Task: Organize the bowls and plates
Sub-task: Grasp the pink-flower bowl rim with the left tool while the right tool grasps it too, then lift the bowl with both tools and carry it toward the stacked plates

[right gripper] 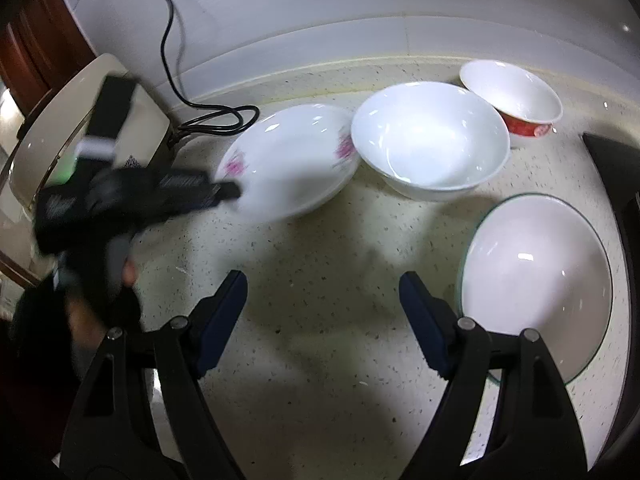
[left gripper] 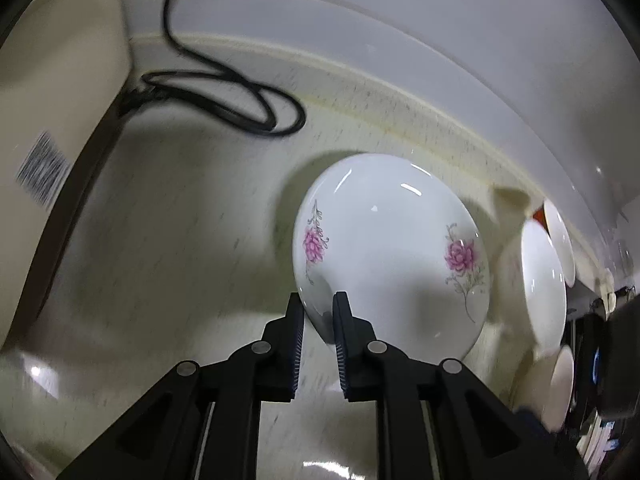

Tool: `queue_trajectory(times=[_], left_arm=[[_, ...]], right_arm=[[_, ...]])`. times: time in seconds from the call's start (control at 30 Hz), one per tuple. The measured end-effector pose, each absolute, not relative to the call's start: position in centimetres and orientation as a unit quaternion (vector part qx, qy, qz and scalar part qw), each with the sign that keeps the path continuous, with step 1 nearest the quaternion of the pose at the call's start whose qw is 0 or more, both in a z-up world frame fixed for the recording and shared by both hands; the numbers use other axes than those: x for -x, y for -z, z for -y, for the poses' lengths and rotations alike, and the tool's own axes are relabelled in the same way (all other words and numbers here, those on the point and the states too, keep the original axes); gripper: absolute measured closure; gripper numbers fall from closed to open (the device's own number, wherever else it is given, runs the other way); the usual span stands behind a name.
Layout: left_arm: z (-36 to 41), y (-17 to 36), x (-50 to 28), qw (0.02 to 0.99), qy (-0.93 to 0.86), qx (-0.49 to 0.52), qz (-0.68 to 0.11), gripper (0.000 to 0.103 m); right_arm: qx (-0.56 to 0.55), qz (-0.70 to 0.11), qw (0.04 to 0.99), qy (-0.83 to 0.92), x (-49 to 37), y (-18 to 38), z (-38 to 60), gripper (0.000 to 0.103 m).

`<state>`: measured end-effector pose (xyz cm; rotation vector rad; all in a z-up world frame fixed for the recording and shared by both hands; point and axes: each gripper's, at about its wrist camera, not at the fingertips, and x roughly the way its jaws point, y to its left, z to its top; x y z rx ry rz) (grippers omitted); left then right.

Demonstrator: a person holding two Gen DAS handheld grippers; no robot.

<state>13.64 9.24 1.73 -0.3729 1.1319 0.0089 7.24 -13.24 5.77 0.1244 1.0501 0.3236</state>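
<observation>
Speckled cream countertop (right gripper: 320,280) runs back to a pale raised edge and a white wall, and everything sits on it. Furthest left of the left tongs (left gripper: 318,308), a cream appliance (left gripper: 52,120) with a barcode label fills the side, and a black cord (left gripper: 240,96) loops on the counter ahead of the tongs and to their left. The left tongs are clamped tight on the near rim of the flowered plate (left gripper: 392,248), a white dish with pink blossoms on either side; one pad lies outside the rim and the other inside it, and the plate stretches away ahead of the fingertips. In the right wrist view the same plate (right gripper: 292,160) looks blurred and tilted, its left edge pinched by the tongs in a person's hand (right gripper: 100,280), its right edge just beside the plain white bowl (right gripper: 430,140). That bowl stands straight ahead of the right tongs (right gripper: 323,290), well beyond their tips. Beyond it and to the right rests the red-sided bowl (right gripper: 512,96), near the raised edge. The right tongs stand wide open with nothing between the blue pads, only bare counter. Just right of their right finger lies the green-rimmed plate (right gripper: 536,280), flat on the counter, close beside the finger, though contact cannot be judged.
</observation>
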Motion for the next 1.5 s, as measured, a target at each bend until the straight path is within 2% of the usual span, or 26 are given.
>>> queue_trajectory(times=[0.2,0.3,0.53,0.9,1.13,1.2,1.23,1.27,1.3,1.37,1.4,1.5], left_arm=[[-11.2,-1.6,-11.0,0.812,-0.026,0.188,-0.552,0.084],[-12.9,-1.3,-11.7,0.799,-0.024,0.226,-0.556,0.080],[-14.0,-1.3,-12.7,0.802,-0.022,0.238,-0.547,0.077],[-14.2,-1.6,-12.9,0.815,-0.018,0.227,-0.533,0.076],[-13.1,-1.0,-15.0,0.817,-0.005,0.219,-0.533,0.076],[-12.4,-1.1,-14.8,0.819,0.002,0.206,-0.535,0.077],[-12.2,-1.1,-14.8,0.821,0.005,0.201,-0.535,0.077],[-11.9,-1.0,-14.7,0.822,0.007,0.197,-0.535,0.079],[-11.8,-1.0,-14.4,0.824,0.006,0.191,-0.534,0.080],[-11.6,-1.0,-13.9,0.824,0.005,0.191,-0.534,0.081],[-11.6,-0.9,-13.5,0.822,0.007,0.193,-0.535,0.081],[-11.6,-0.7,-12.0,0.815,0.016,0.196,-0.544,0.082]], right_arm=[[-0.068,-0.507,0.846,-0.149,-7.8,-5.6,13.4,0.022],[-0.063,-0.514,0.844,-0.142,-8.7,-4.9,12.8,0.022],[-0.063,-0.521,0.839,-0.143,-10.9,-4.6,10.9,0.022],[-0.014,-0.542,0.830,-0.133,-13.8,-3.6,8.6,0.022],[-0.029,-0.570,0.811,-0.129,-14.8,-2.0,8.8,0.022],[-0.027,-0.566,0.812,-0.141,-14.8,-2.1,8.6,0.034],[-0.027,-0.565,0.812,-0.147,-14.8,-2.1,8.5,0.054],[-0.020,-0.566,0.811,-0.147,-14.7,-2.1,8.3,0.061],[-0.013,-0.563,0.814,-0.143,-14.5,-2.2,8.3,0.062],[-0.018,-0.561,0.815,-0.143,-14.3,-2.2,8.8,0.075],[-0.024,-0.563,0.814,-0.143,-14.1,-2.2,9.1,0.078],[-0.038,-0.570,0.806,-0.155,-12.8,-2.3,9.7,0.080]])
